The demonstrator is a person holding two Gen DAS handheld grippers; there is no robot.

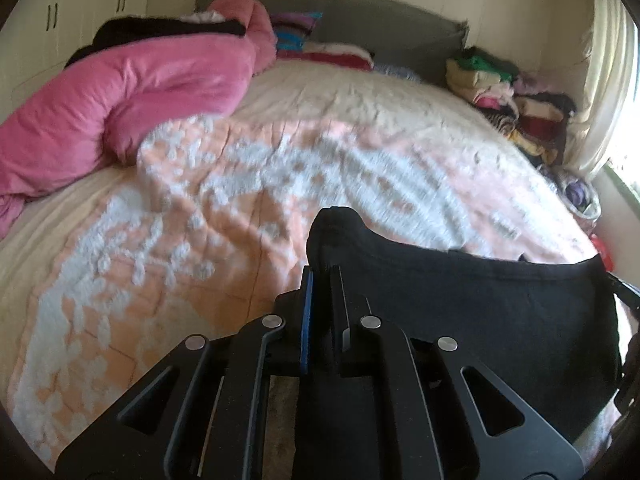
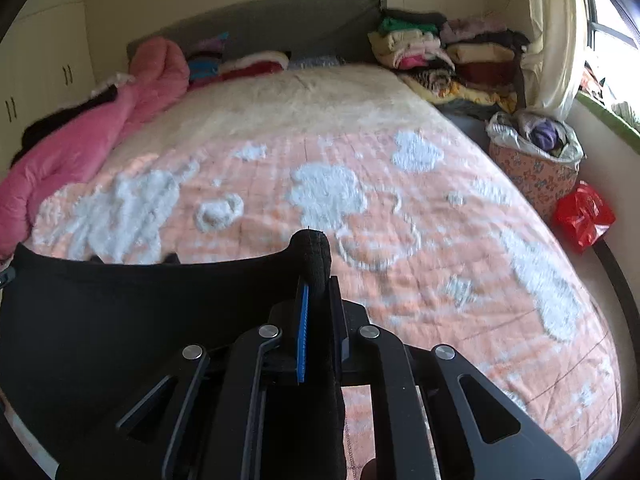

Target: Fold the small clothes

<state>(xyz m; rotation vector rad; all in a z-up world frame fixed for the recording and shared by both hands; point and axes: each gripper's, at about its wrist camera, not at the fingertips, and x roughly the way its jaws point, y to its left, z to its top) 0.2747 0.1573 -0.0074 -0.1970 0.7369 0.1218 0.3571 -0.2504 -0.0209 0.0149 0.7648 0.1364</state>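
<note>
Stretching between both tongs, a black garment (image 1: pixel 500 312) is clamped by the left tongs (image 1: pixel 322 276) and right tongs (image 2: pixel 318 280) above the bed (image 2: pixel 360 152); bagged clothes are held in a floral basket (image 2: pixel 534 176).

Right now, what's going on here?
A person holds a gripper in each hand and has a black garment stretched between them above the bed. The left gripper is shut on one corner and the right gripper on the other, so the cloth hangs in a sagging span. No fold shows yet. A pink duvet lies along the bed's far-left side, and stacked folded clothes sit by the headboard.
</note>
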